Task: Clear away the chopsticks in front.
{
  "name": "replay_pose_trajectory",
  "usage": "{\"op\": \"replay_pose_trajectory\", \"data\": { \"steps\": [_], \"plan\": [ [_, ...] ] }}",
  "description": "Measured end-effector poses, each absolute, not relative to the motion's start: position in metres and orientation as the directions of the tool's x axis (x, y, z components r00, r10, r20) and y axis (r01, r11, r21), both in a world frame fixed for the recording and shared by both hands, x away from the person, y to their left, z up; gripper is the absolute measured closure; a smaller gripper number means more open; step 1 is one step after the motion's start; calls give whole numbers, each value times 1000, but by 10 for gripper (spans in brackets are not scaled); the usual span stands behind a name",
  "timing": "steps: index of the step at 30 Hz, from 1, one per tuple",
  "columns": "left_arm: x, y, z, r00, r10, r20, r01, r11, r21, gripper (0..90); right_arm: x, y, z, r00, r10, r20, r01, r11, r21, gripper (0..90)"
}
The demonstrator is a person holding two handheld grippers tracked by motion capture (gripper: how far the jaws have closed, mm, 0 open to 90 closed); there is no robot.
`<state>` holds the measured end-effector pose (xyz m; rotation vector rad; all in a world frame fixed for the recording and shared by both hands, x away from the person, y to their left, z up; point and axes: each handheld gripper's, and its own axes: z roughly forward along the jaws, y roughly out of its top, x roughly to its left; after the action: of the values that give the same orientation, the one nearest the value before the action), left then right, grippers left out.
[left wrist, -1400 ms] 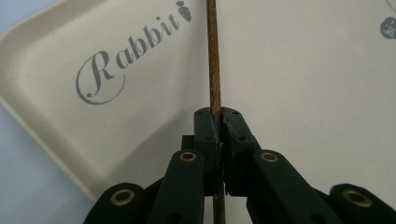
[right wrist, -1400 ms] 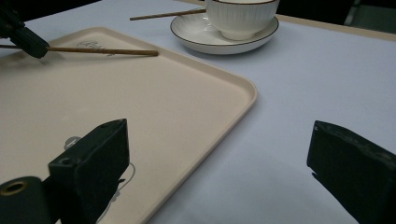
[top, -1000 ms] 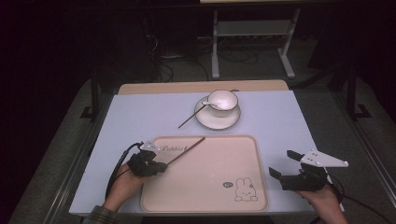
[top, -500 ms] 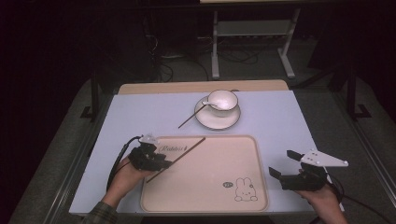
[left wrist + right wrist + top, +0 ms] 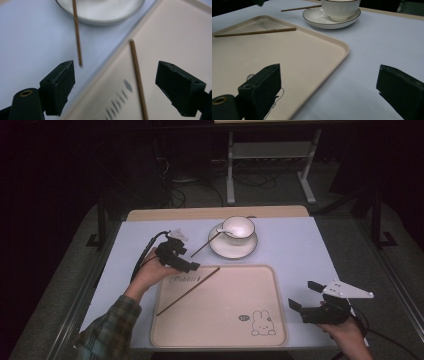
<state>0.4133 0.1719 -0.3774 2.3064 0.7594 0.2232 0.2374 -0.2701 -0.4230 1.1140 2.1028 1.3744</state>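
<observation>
While the left tool [image 5: 186,261] hovers over the counter [image 5: 310,250] just off the tray's far left corner, its jaws stand wide apart with nothing clamped between them, and they've just been opening. One chopstick [image 5: 188,291] lies flat on the cream tray [image 5: 220,330], running diagonally from near the tray's left edge up toward the far rim, right past the bit of printed lettering. In the left gripper view that same stick [image 5: 137,75] sits below and between the two black jaws, closer to the right one, not touched by either, so it's lying free on the tray.

The second chopstick [image 5: 204,244] is off the tray, on the pale blue counter, with its far end propped on the saucer [image 5: 233,246] rim and the near end pointing toward the left tool. In the left gripper view its tip [image 5: 77,37] ends just above the left jaw, not touching it as far as one can tell. A white ribbed cup [image 5: 238,226] sits on that saucer, and there's what looks like a spoon beside the cup, kinda hard to make out.

Over on the other side the right tool [image 5: 304,295] is held low near the tray's near right corner, well apart from both chopsticks, jaws spread wide and empty. The right gripper view looks across the tray edge between its jaws. A little rabbit drawing [image 5: 262,323] sits in the tray's near right corner
</observation>
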Motion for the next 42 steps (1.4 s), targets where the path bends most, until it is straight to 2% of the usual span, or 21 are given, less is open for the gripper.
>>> {"op": "replay_pose_trajectory", "data": {
  "steps": [6,11,15,23,31,35,42],
  "plan": [
    [452,154,-378,813,579,-51,453,-576,680,182,237,-270,-423,-609,787,101,405,199,892,50],
    [482,148,-389,796,601,-72,473,-543,694,272,237,-271,-423,-609,786,105,404,194,894,50],
    [496,140,-398,792,608,-62,467,-537,702,430,237,-271,-423,-612,784,106,405,195,893,50],
    [509,116,-410,787,617,-14,448,-555,701,650,238,-272,-424,-613,783,110,405,192,894,50],
    [516,105,-420,767,641,7,463,-560,687,749,237,-272,-423,-614,781,111,402,189,896,51],
    [519,104,-425,762,647,-16,477,-544,691,807,237,-273,-423,-612,782,115,406,186,895,50],
    [521,106,-425,735,678,-10,491,-522,698,843,237,-274,-423,-612,782,116,405,185,896,51]
  ]
}}
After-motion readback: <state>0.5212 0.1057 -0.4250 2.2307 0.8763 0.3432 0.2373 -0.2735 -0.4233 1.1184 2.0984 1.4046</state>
